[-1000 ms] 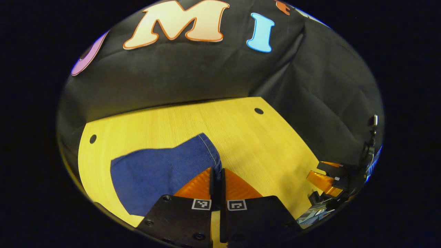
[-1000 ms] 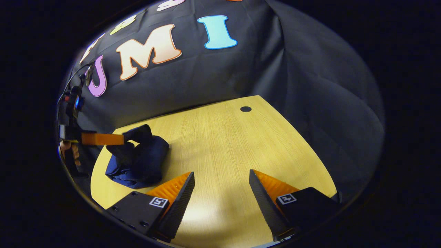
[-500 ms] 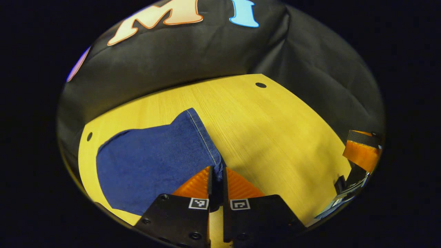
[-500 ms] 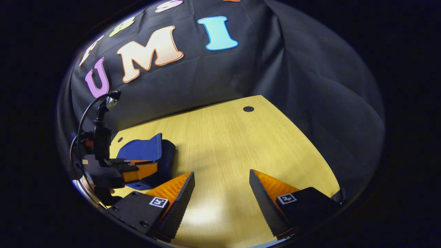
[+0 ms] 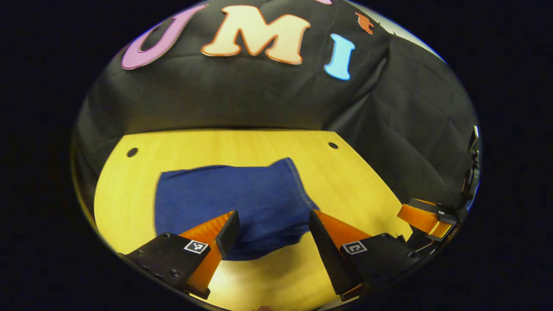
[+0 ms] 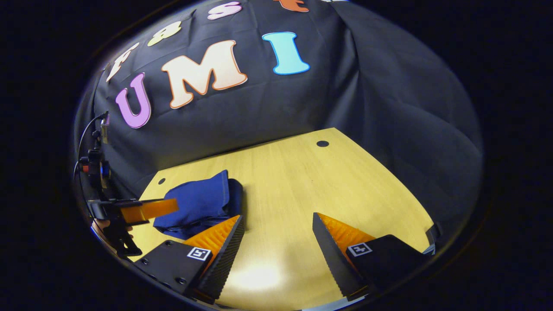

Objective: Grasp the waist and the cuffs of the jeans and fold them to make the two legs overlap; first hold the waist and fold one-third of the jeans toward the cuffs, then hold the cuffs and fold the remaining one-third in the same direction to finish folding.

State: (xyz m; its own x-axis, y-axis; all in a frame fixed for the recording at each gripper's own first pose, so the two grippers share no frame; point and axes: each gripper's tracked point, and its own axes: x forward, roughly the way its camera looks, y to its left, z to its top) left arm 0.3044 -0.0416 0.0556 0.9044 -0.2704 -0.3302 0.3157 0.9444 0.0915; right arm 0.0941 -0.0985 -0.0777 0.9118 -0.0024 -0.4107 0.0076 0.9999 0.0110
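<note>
Jeans (image 5: pixel 242 196) folded on table (image 5: pixel 345 172), both tongs (image 5: pixel 270 224) spread

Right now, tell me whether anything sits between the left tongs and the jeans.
Nothing visible does. The left tongs hang open just above the folded jeans, which lie flat on the wooden table. The right tongs are open, off to the side.

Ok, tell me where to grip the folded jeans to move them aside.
Probably grip the near right corner of the jeans, where layered edges meet bare table. Slide the open left gripper in low from the near side; both fingers already straddle that edge.
</note>
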